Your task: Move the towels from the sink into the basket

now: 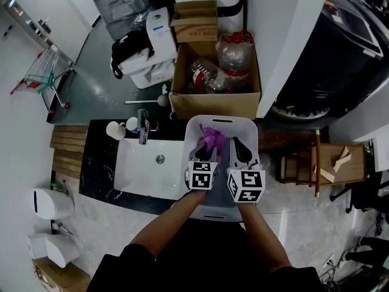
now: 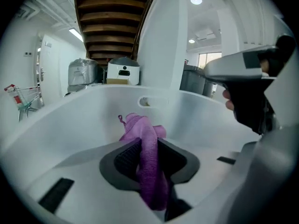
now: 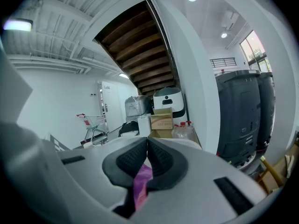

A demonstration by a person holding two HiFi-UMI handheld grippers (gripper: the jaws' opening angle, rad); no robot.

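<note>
Left gripper [image 2: 149,146] jaws pinch towel [image 2: 140,125], inside basket [image 2: 84,111]

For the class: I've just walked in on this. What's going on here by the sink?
A person holds a gripper in each hand over a white basket beside the sink. The left gripper has its jaws clamped on a purple towel, held low inside the basket and not yet let go. The right gripper has its jaws together, with a strip of purple cloth between them. No towel shows in the sink.
</note>
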